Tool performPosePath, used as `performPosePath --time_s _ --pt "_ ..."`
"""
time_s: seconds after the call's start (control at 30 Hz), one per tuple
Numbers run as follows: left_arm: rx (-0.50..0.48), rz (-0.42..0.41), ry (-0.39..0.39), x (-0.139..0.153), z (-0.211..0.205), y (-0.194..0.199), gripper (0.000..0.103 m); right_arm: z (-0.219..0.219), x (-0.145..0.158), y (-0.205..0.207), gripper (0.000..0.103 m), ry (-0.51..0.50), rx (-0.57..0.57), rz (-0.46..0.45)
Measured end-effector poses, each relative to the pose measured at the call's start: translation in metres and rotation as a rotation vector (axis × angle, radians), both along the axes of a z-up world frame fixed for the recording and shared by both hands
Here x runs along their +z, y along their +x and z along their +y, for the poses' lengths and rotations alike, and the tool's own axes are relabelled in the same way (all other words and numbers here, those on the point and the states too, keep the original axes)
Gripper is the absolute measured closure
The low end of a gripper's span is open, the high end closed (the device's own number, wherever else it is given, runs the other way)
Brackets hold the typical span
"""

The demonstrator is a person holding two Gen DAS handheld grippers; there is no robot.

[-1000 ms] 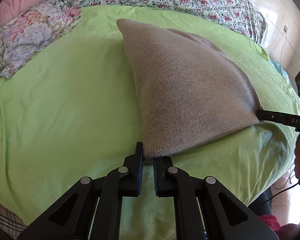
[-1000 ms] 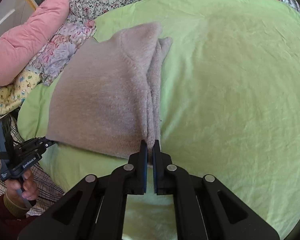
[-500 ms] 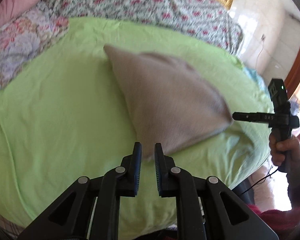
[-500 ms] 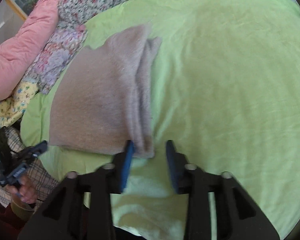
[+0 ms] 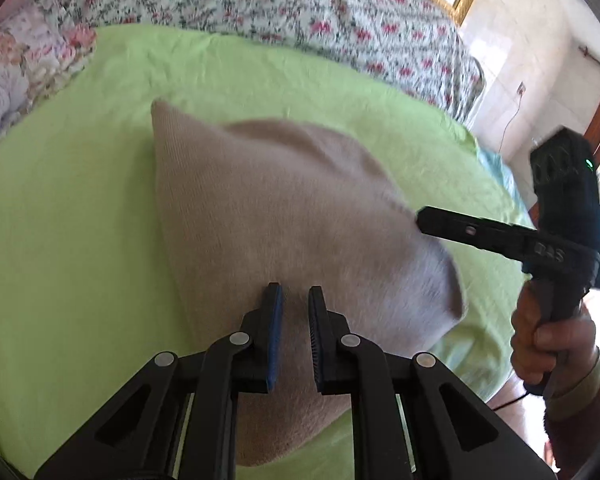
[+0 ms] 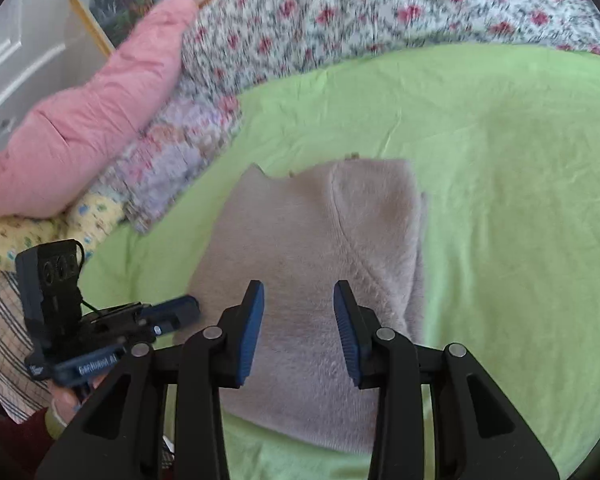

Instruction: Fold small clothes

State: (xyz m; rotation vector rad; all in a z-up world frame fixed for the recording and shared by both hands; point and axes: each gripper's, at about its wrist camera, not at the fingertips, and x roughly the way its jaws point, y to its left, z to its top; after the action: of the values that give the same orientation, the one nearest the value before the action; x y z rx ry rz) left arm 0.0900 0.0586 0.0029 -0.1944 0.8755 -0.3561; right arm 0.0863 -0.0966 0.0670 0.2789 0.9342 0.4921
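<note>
A beige knit garment (image 5: 268, 220) lies folded on the green bed sheet (image 5: 60, 220); it also shows in the right wrist view (image 6: 316, 264). My left gripper (image 5: 294, 304) is open with a narrow gap and hovers over the garment's near part, holding nothing. My right gripper (image 6: 298, 300) is open wide and empty above the garment's near edge. In the left wrist view the right gripper (image 5: 432, 220) reaches in from the right by the garment's right corner. In the right wrist view the left gripper (image 6: 180, 308) sits at the garment's left edge.
A floral quilt (image 5: 300, 12) and floral pillow (image 5: 24, 64) lie at the back of the bed. A pink pillow (image 6: 96, 112) and a yellow patterned cloth (image 6: 40, 236) lie at the left. The bed's edge (image 5: 496, 344) drops off at the right.
Both grippers let go of the garment's corners and opened, the right one wide. Both have lifted and moved forward over the garment, which now lies flat on the sheet.
</note>
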Motion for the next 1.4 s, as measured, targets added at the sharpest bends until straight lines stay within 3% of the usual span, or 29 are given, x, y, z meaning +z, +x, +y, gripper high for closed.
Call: performPosePath --time_s 0.1,0.2,0.3,0.5,0.7,0.8,0.9,1.0,1.1,1.17,1.2,1.4 --pt "-0.006 0.049 -0.023 -0.020 0.001 -0.002 0.099 -0.007 -0.030 0.002 0.069 -0.063 -0.017 0.089" --pt "-0.018 0.097 -0.034 -0.042 -0.002 -0.004 0.103 -0.019 -0.051 -0.003 0.070 -0.028 -0.022 0.109" --pt "-0.012 0.073 -0.033 -0.045 -0.004 -0.009 0.103 -0.026 -0.054 -0.005 0.071 0.001 -0.028 0.102" --pt "0.008 0.101 -0.143 -0.041 0.012 -0.011 0.103 -0.026 -0.045 -0.010 0.070 -0.003 -0.038 0.073" --pt "0.027 0.074 -0.093 -0.023 0.010 -0.032 0.101 -0.021 -0.030 -0.049 0.068 -0.069 -0.006 0.013" --pt "0.021 0.074 -0.053 -0.028 0.009 -0.040 0.101 -0.023 -0.047 -0.060 0.068 -0.146 -0.009 0.043" --pt "0.034 0.087 -0.043 -0.029 0.007 -0.041 0.101 -0.031 -0.054 -0.058 0.068 -0.097 -0.035 0.051" --pt "0.036 0.065 -0.010 -0.019 0.004 -0.045 0.092 -0.030 -0.044 -0.059 0.068 -0.087 -0.050 0.043" --pt "0.045 0.038 0.017 -0.008 0.005 -0.057 0.076 -0.030 -0.030 -0.067 0.068 -0.081 -0.049 0.015" --pt "0.069 0.015 0.048 -0.002 0.006 -0.066 0.055 -0.033 -0.022 -0.074 0.068 -0.073 -0.054 0.001" --pt "0.090 0.000 0.072 0.001 0.007 -0.071 0.051 -0.035 -0.019 -0.078 0.066 -0.065 -0.056 -0.005" --pt "0.133 -0.001 0.098 0.000 0.023 -0.091 0.048 -0.038 -0.008 -0.102 0.057 -0.056 -0.074 -0.037"
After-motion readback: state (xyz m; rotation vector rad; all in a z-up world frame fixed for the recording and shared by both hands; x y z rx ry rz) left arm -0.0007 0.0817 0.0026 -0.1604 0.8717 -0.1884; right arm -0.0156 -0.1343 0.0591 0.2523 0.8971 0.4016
